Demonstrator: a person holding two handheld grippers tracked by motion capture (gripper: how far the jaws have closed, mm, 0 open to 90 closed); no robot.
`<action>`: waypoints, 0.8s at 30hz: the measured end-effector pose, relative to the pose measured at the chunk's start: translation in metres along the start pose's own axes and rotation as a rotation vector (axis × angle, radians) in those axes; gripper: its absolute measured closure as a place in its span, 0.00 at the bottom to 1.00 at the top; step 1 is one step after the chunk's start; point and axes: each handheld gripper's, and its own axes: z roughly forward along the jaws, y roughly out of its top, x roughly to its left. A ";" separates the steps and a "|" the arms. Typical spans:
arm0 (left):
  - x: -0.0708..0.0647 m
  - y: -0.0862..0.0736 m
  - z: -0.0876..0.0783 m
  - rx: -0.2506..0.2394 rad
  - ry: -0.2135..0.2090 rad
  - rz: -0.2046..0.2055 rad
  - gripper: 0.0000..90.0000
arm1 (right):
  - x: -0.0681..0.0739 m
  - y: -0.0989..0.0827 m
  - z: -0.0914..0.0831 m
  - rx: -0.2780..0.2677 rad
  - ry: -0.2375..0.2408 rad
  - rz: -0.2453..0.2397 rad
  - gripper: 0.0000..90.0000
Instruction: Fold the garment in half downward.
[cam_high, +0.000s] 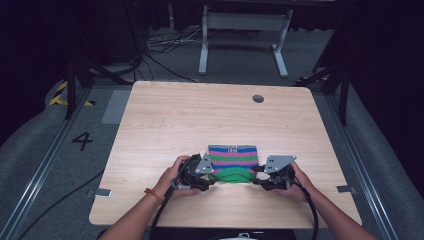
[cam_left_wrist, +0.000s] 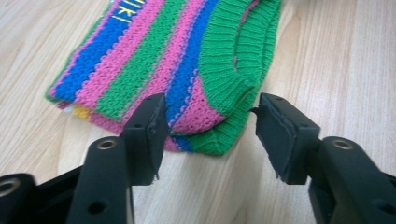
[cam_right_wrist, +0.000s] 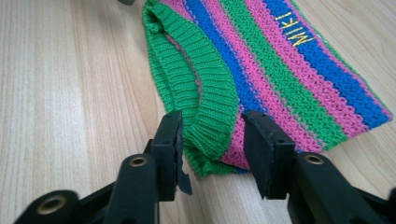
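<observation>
A striped knitted garment (cam_high: 233, 161) in pink, green and blue is lying flat on the wooden table (cam_high: 165, 120), near the person's edge. The left claw (cam_left_wrist: 209, 126) is standing with its jaws apart, and the garment's near corner with its green ribbed band (cam_left_wrist: 224, 70) is lying between them. The right claw (cam_right_wrist: 212, 144) is likewise standing apart, its jaws straddling the opposite ribbed corner without clamping it.

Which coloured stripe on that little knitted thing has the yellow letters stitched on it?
The blue stripe of the knitted piece carries the yellow letters; the pink and green stripes beside it are plain.
</observation>
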 end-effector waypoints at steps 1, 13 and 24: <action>0.001 0.000 0.000 -0.001 -0.002 -0.002 0.46 | 0.000 0.000 -0.001 0.002 0.000 0.003 0.63; 0.006 -0.003 -0.014 0.026 0.045 -0.021 0.33 | -0.004 0.003 -0.016 0.040 -0.053 0.030 0.40; 0.013 -0.016 -0.050 0.042 0.141 -0.020 0.31 | -0.007 -0.001 -0.032 0.082 -0.146 0.050 0.29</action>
